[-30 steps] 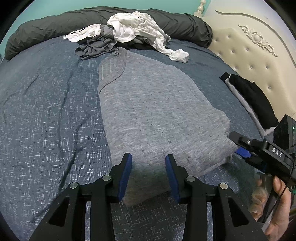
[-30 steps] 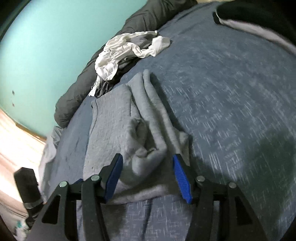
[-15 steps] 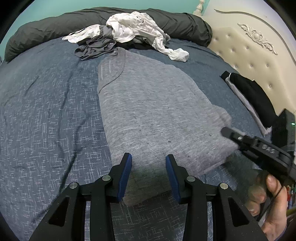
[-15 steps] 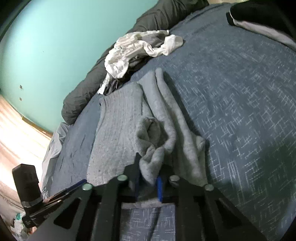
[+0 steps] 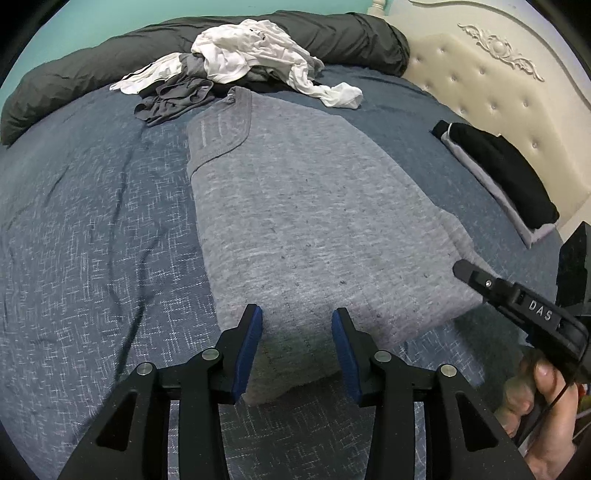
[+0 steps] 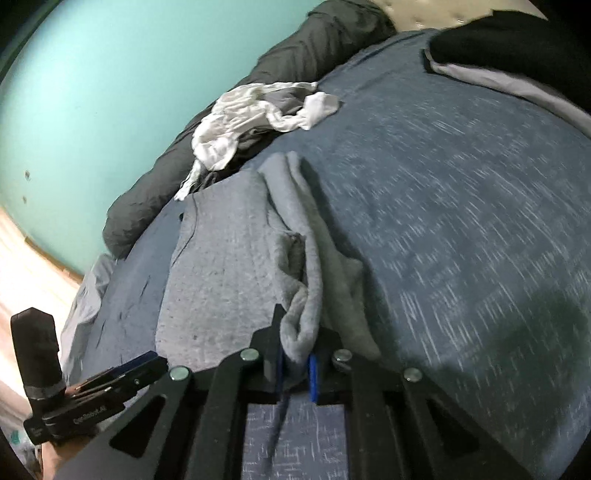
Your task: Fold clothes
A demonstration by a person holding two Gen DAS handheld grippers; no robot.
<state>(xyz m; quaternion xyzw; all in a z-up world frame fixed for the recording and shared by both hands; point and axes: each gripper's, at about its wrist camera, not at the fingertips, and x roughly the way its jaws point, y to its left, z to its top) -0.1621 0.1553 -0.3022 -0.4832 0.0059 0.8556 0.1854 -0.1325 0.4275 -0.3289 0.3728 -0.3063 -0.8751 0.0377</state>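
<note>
**Grey shirt's right edge pinched up for the fold**

Grey heathered knit T-shirt (image 5: 317, 229) lay lengthwise on the blue flecked bedsheet (image 5: 92, 240), collar toward the heap of white and grey unfolded laundry (image 5: 236, 70) by the dark rolled duvet (image 5: 332, 33). A second earlier the right claw (image 6: 295, 363) had stood wide open astride the bunched sleeve-side edge of the shirt; half a second later it had closed, and now its blue pads were drawn tight on a rumpled fold of that grey cloth (image 6: 301, 314), which rose a little off the sheet. The left claw (image 5: 297, 347) had not changed: jaws spread wide over the shirt's near hem, holding nothing, hovering just above the fabric. A black-and-grey folded garment (image 5: 509, 170) rested near the cream tufted headboard (image 5: 480, 74). With one side gripped, the shirt seemed ready to have that edge carried across its body; the loose bunching could drag or crease unless lifted evenly.
</note>
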